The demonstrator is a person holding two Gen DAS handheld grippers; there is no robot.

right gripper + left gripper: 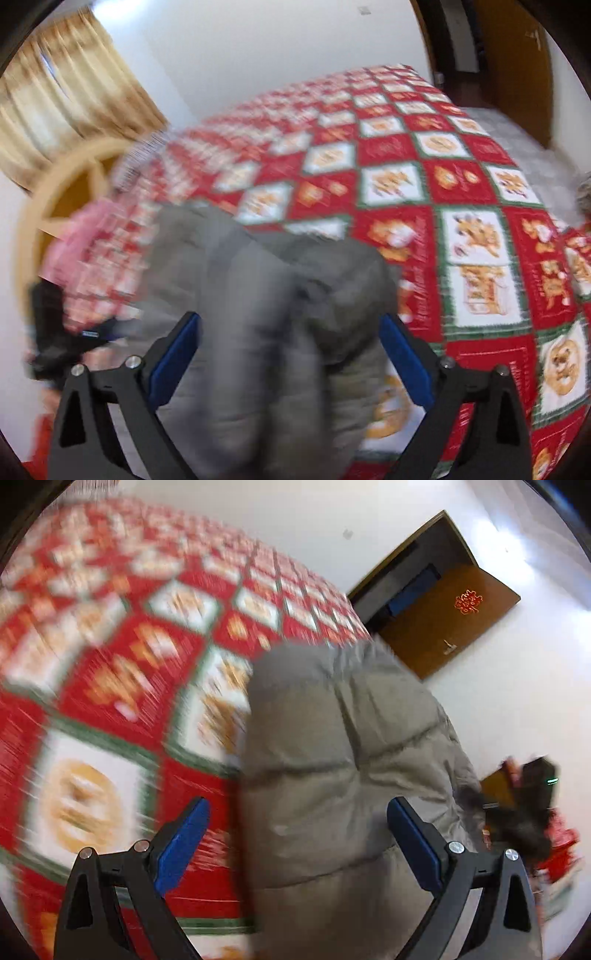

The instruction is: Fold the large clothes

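A grey quilted puffer jacket (332, 760) lies bunched on a bed with a red, white and green patterned cover (110, 646). My left gripper (299, 812) is open, its blue-padded jaws wide apart on either side of the jacket's bulk. In the right wrist view the same jacket (258, 314) fills the space between the wide-open jaws of my right gripper (290, 332), over the cover (424, 184). Both views are motion-blurred. Whether the pads touch the fabric cannot be told.
A brown door (454, 616) with a red emblem stands open in the white wall. The other gripper, dark (532, 786), shows at the right edge. A curtain (62, 99), a wooden headboard (62, 192) and a pink cloth (85, 236) are at the left.
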